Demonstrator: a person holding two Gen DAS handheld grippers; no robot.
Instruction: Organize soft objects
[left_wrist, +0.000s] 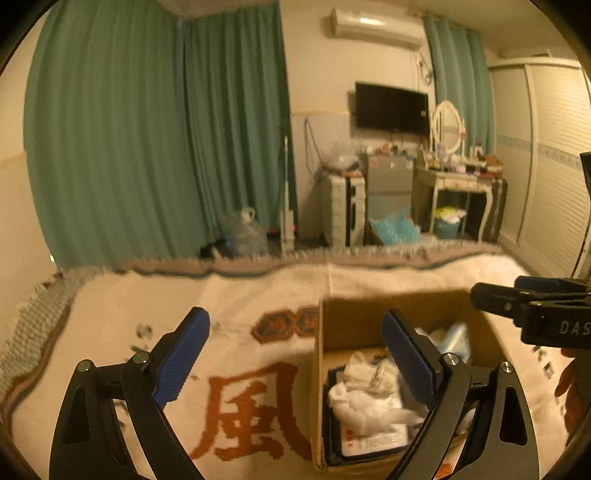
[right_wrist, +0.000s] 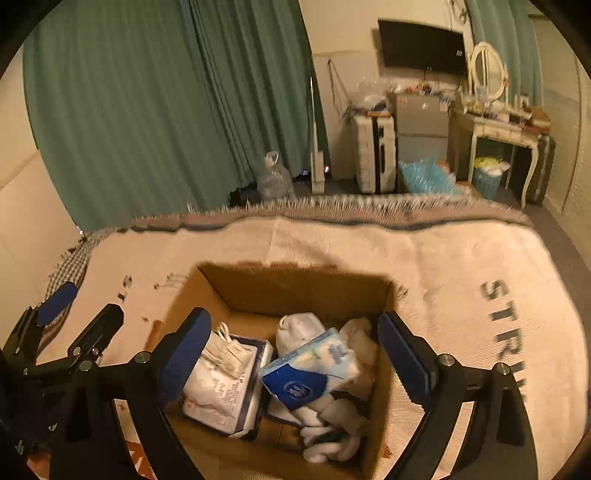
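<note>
An open cardboard box (right_wrist: 295, 284) stands on the bed and also shows in the left wrist view (left_wrist: 351, 314). Inside it lie a white packet in a plastic bag (right_wrist: 221, 384), a blue-and-white tissue pack (right_wrist: 314, 369) and white socks (right_wrist: 328, 439). My right gripper (right_wrist: 293, 332) is open and empty, hovering above the box. My left gripper (left_wrist: 295, 332) is open and empty over the blanket, its right finger above the box's left half. The right gripper's fingers (left_wrist: 491, 299) show at the right edge of the left wrist view.
The bed is covered by a cream blanket (right_wrist: 461, 266) with red and dark lettering and a fringed far edge. Beyond it are green curtains (left_wrist: 129, 147), a suitcase (left_wrist: 341, 206), a small fridge (left_wrist: 389, 195) and a dressing table (left_wrist: 458, 184).
</note>
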